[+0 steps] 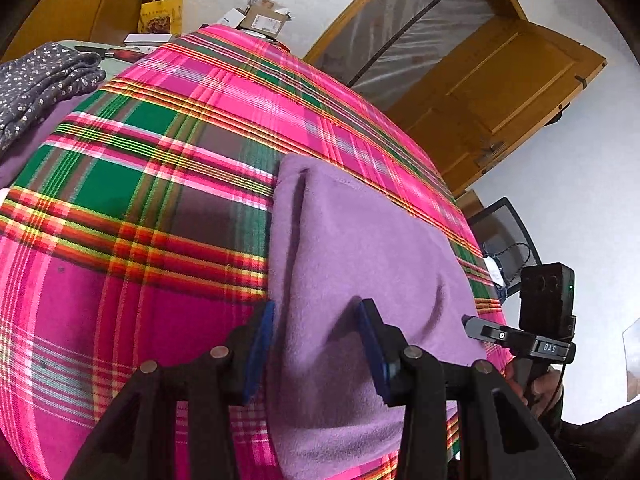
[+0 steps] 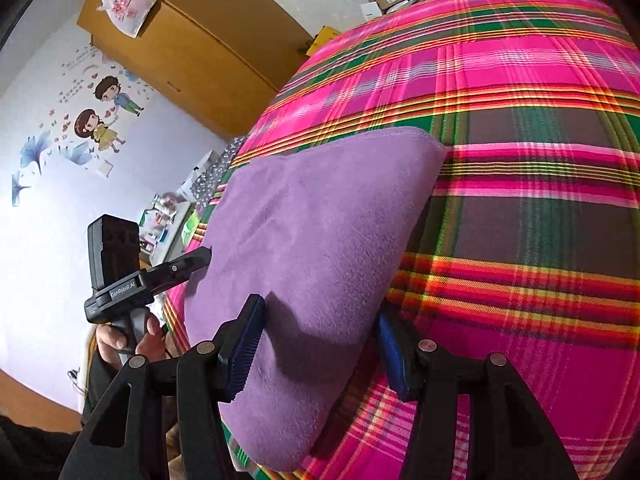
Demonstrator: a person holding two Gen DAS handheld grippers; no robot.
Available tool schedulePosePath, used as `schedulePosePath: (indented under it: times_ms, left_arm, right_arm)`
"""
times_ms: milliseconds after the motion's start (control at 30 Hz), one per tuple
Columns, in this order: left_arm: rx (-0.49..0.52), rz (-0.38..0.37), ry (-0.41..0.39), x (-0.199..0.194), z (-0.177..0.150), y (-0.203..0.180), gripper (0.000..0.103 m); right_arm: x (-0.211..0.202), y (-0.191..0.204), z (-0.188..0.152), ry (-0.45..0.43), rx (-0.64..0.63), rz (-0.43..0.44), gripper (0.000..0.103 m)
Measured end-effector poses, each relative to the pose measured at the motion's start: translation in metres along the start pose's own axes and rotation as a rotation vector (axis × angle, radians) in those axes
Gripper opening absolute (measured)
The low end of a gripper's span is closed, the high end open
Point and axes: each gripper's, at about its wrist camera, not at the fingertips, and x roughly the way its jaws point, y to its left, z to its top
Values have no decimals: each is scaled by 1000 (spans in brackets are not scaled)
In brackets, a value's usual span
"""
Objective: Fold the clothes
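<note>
A: Where is the purple cloth (image 1: pixel 352 264) seen?

B: It is laid folded on the plaid sheet (image 1: pixel 132 184), near the sheet's edge. In the left wrist view its inner folded edge is found between the fingers of the left gripper (image 1: pixel 316 344), which are spread wide; no pinch is seen.

A: And the right gripper (image 2: pixel 320 344)?

B: Its fingers are also spread, with the cloth's other edge lying between them; the left pad (image 2: pixel 244 348) is set over the cloth, the other beside it on the sheet. A floral garment (image 1: pixel 44 80) is heaped well beyond the left fingers.
</note>
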Motion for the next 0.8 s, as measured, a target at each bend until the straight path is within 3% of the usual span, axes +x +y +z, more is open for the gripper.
schedulePosePath:
  times_ms: [200,333,533,700,800]
  left_arm:
    - [-3,-14,-5,0,-1,2,42]
    - [-22,-24,-4,-2,-4,5,32]
    - [-78,-90,-12,1,-1,17,31]
    - [-70,-82,-6,6,4,14,31]
    - [-58,-59,-9,6,3,10,26]
  right_arm:
    - [3,1,1,-7,-4,6,54]
    - [0,2,-2,-13,-2,12,46]
    - [6,-10,0,-8,57,69,46]
    - [9,-7,3,-18,40,58,46]
    - [6,-7,2,-30,31,59,36]
